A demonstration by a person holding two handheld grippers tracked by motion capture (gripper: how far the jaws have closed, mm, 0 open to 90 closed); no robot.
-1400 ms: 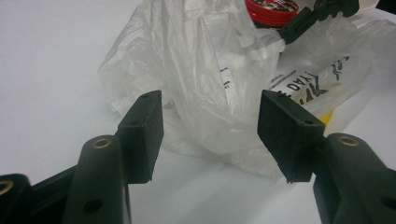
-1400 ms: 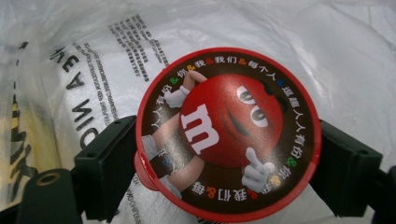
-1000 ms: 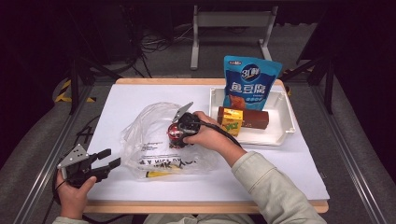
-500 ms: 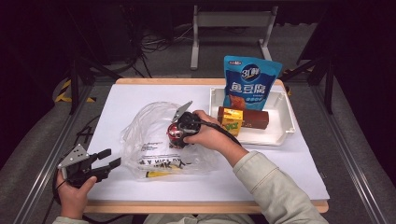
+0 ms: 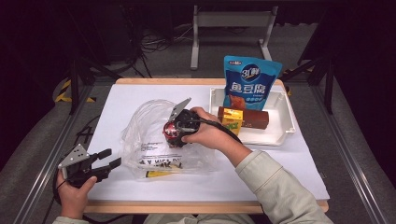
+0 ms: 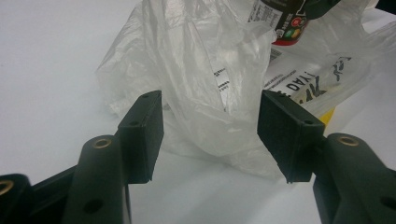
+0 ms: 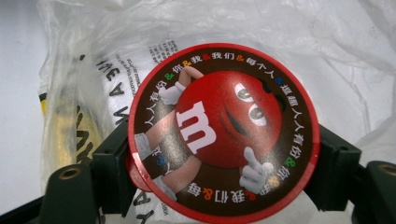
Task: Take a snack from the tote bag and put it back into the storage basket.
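R tool [image 7: 219, 186] grips candy tub [image 7: 224, 144].

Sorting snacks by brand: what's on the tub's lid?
Red-rimmed brown lid with a red M&M character, clearest in the right gripper view.

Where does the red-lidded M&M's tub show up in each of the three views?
High view: the M&M's tub sits at centre, clamped by the right gripper over the clear plastic bag.
Left gripper view: top right, its lower body beyond the open jaws.
Right gripper view: its lid at centre, between the jaws.
Shared landmark: the bag's black print.
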